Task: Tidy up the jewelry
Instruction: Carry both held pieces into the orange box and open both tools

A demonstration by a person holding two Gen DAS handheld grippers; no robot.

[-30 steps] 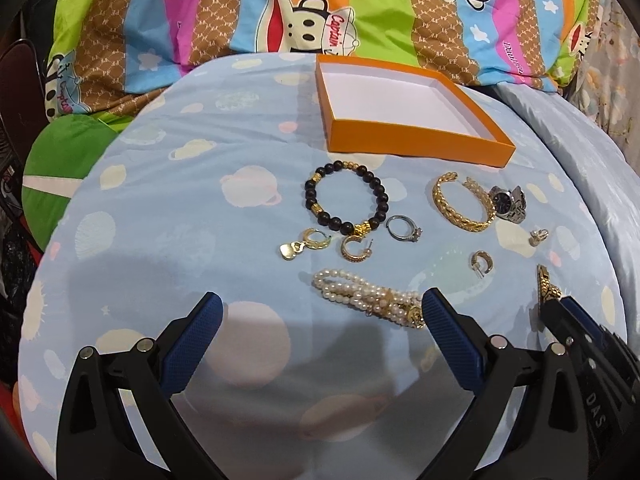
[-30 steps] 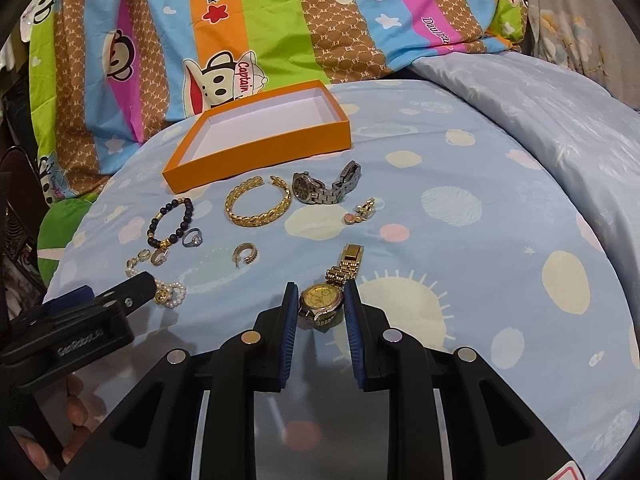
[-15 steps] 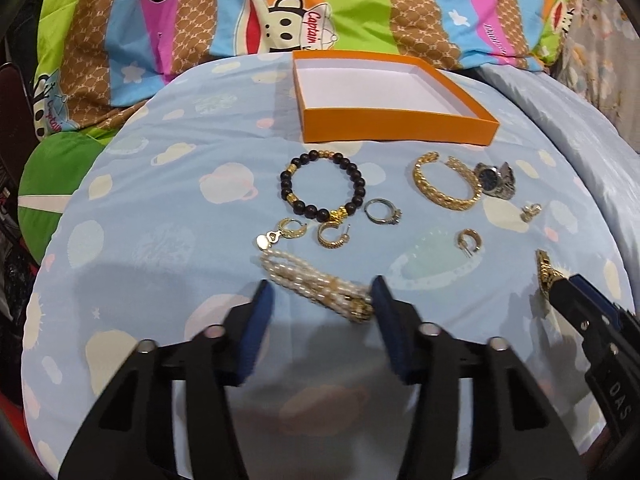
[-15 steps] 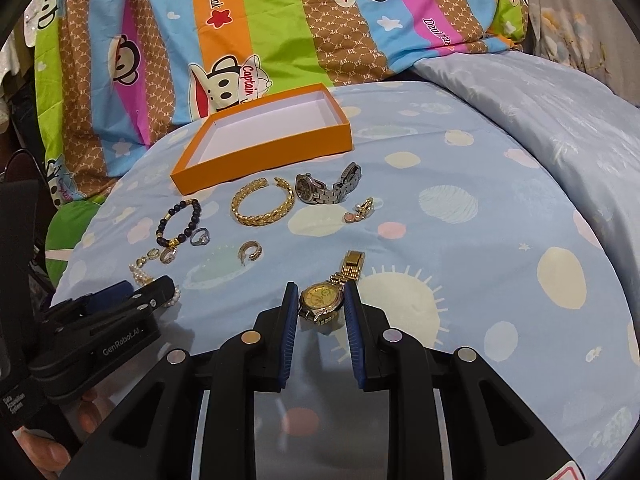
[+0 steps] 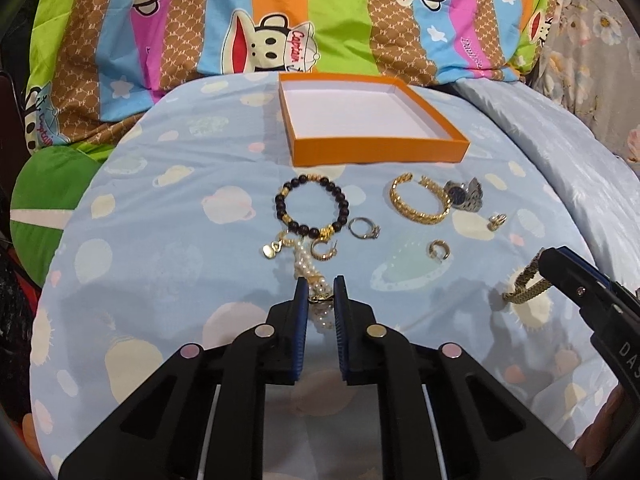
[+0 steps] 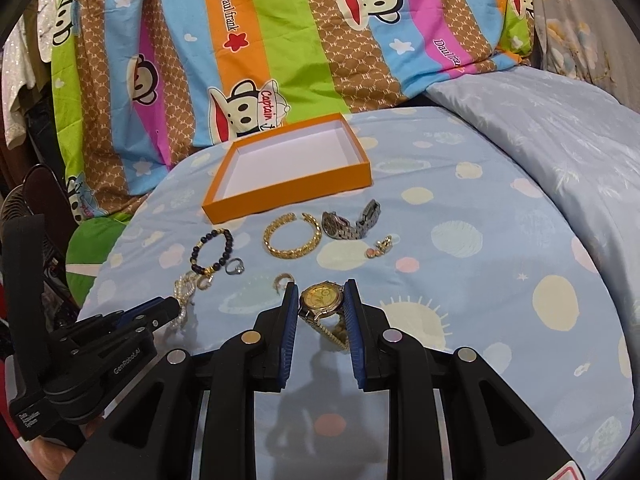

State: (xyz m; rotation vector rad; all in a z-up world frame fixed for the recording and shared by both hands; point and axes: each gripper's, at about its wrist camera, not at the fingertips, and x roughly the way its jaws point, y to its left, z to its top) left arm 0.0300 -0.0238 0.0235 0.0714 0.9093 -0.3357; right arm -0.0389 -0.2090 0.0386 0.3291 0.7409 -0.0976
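Left gripper [image 5: 321, 294] clenched on the pearl bracelet [image 5: 310, 280], strand trailing toward 12 o'clock beside the heart-charm earring [image 5: 276, 245] and gold hoop earring [image 5: 323, 250]. Right gripper [image 6: 321, 300] clamped on the gold watch [image 6: 321, 300], dial up, band hanging below between the pads. Lay on the blue planet-print sheet [image 5: 160, 220]: black bead bracelet [image 5: 312, 208], silver ring [image 5: 363, 228], gold chain bangle [image 5: 420, 204], silver watch [image 5: 464, 196], small hoop [image 5: 439, 249], tiny earring [image 5: 497, 222]. Sat at 12 o'clock, beyond all the pieces: orange box [image 5: 372, 148], white inside, nothing in it. Rose behind it: striped monkey-print bedding [image 6: 280, 40].
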